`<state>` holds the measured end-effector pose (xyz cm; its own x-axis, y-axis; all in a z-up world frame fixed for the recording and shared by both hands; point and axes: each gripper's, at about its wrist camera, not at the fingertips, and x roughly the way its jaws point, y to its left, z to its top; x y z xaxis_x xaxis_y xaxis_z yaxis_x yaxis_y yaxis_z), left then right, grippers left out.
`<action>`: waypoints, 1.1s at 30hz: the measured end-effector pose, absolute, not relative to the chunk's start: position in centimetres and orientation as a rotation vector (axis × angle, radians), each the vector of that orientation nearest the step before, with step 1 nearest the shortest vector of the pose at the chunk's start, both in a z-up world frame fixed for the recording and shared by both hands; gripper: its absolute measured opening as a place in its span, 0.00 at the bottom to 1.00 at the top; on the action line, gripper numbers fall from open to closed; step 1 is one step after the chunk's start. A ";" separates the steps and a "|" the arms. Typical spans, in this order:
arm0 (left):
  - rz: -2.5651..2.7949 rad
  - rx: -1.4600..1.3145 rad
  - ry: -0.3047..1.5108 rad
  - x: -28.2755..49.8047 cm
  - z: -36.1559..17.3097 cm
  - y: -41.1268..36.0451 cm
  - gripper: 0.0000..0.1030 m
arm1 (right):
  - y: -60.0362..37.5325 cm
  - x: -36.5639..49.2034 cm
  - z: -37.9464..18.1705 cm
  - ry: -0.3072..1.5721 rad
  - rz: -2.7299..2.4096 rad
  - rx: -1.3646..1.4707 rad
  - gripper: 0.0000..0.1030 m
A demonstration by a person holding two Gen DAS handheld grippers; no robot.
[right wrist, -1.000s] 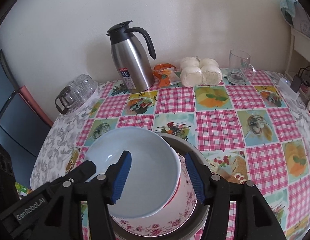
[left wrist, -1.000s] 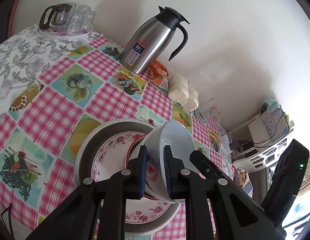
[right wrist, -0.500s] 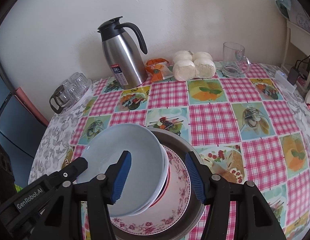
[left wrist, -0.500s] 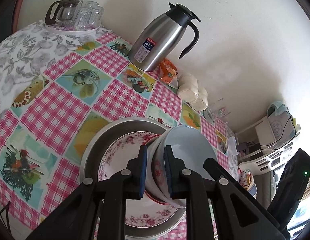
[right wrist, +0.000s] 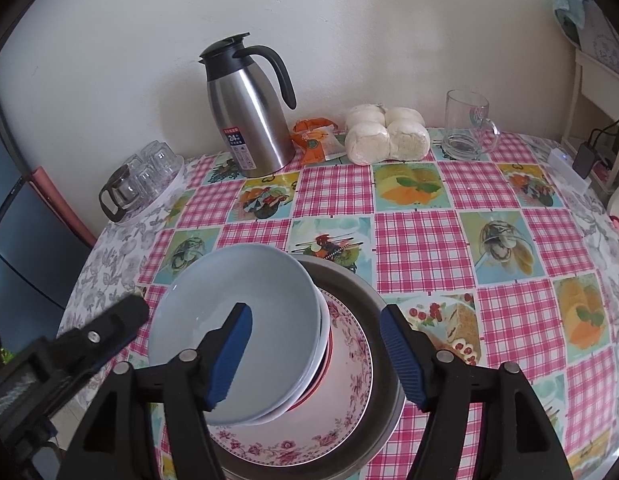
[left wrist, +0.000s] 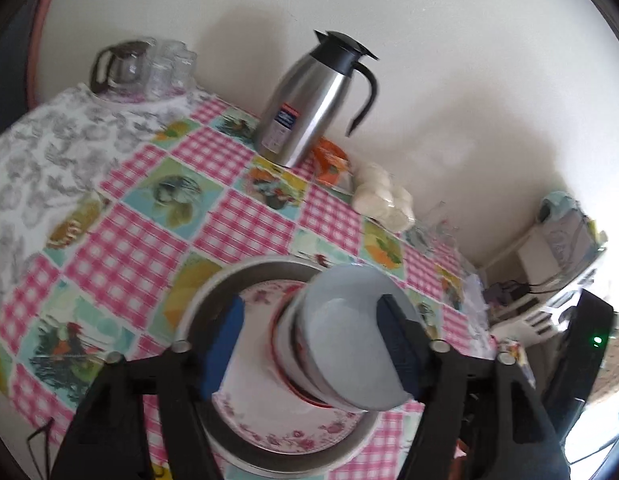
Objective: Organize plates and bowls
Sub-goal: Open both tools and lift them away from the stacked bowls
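Left wrist view: left claw has just spread apart around the blue bowl, which sits on the flowered plate; right claw hangs open just beside.

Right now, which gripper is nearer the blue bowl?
Left. The left gripper, fingers just opened, straddles the rim of the blue bowl; the right gripper, fingers also just opened and empty, hovers clear of it.
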<state>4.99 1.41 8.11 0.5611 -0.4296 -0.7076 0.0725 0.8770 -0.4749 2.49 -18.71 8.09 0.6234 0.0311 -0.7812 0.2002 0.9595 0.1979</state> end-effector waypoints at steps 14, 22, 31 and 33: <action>-0.084 -0.313 0.949 4.9 6.4 3.3 0.92 | -19.1 1.5 8.1 0.880 -0.142 0.251 0.98; -0.039 -0.292 0.966 4.5 5.6 4.0 0.94 | -19.2 0.6 8.1 0.860 -0.139 0.242 1.00; -0.090 -0.272 0.951 3.0 6.2 3.4 0.94 | -19.4 -0.8 8.0 0.853 -0.138 0.243 1.00; -0.099 -0.279 0.952 2.7 6.2 3.4 0.94 | -19.4 -1.1 7.9 0.854 -0.134 0.242 1.00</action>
